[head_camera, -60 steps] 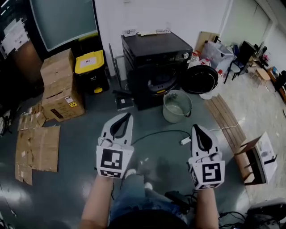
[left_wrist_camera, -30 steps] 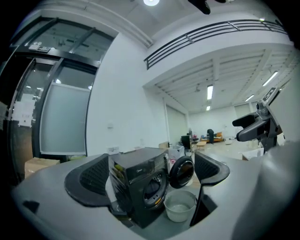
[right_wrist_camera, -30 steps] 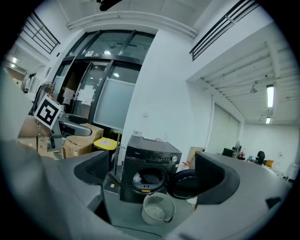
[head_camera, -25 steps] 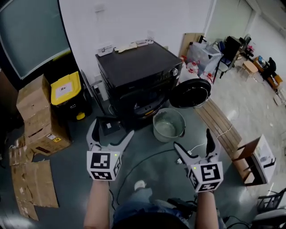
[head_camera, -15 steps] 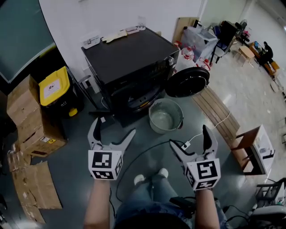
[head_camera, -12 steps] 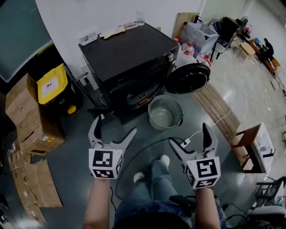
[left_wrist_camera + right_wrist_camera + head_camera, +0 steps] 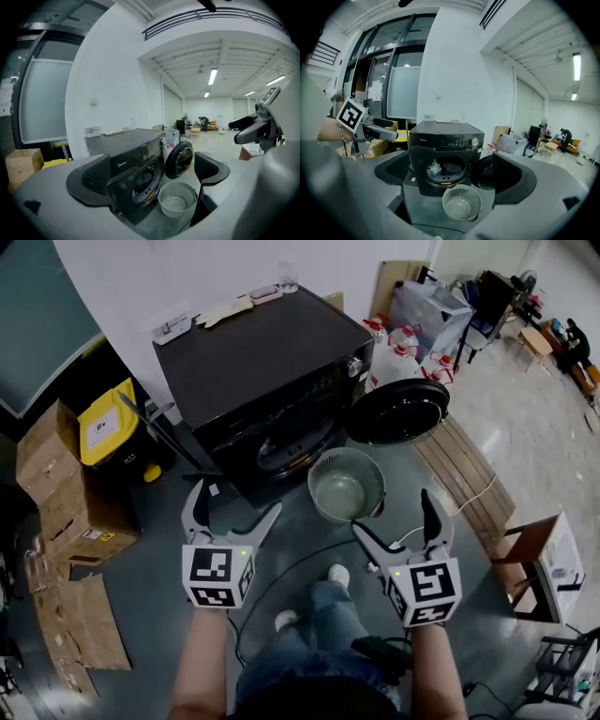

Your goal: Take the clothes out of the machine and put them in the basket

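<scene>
Lower centre: left gripper point(image 7: 234, 501) and right gripper point(image 7: 392, 512), both with jaws spread wide, gripping nothing. Just beyond them, mid-frame, the basket point(image 7: 347, 486) sits on the floor in front of the machine point(image 7: 262, 362). The door point(image 7: 398, 412) is swung open at right. The clothes point(image 7: 440, 166) are inside the drum.

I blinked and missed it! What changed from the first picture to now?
The person walked closer to the washing machine, so it looks bigger. The left gripper and the right gripper both went from shut to open. Nothing was picked up. The door stayed open, and the empty basket stayed on the floor in front of the machine.
</scene>
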`<state>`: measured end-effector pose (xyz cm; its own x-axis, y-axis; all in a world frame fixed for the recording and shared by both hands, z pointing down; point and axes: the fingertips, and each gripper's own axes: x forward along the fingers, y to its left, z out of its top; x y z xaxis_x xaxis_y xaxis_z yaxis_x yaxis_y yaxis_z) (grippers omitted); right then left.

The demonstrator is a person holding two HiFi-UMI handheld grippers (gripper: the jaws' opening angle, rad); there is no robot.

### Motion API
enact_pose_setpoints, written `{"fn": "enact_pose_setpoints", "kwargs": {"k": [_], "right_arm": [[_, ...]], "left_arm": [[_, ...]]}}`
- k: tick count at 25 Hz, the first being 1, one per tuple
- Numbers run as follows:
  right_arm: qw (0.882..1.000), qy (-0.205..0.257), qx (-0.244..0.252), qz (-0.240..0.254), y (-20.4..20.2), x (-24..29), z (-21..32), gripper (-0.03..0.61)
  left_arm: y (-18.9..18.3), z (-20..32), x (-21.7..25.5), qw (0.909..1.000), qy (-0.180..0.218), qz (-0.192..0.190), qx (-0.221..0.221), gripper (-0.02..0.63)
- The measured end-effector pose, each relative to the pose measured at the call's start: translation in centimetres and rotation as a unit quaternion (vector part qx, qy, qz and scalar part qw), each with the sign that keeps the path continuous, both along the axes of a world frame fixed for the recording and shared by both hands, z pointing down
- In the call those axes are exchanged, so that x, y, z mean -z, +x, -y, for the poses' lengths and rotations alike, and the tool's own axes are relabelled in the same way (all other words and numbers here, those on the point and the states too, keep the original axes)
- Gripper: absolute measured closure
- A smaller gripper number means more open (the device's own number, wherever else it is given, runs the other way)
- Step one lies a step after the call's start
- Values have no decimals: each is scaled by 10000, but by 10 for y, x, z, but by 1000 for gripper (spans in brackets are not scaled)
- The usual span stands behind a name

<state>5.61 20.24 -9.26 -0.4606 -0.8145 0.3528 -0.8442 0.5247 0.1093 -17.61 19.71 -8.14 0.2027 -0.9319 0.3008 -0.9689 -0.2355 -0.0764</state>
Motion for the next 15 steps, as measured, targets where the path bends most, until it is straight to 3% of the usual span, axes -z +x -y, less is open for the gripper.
{"fn": "enact_pose_setpoints", "kwargs": {"k": [9,15], "right_arm": [[9998,-130,103,117,71,-10,98,32],[9980,-373,516,30,72,-39,134,32]], "left_arm": [[44,72,-6,9989,-207,156,380,54],[61,99,-37,9970,-446,36,634,54]]}}
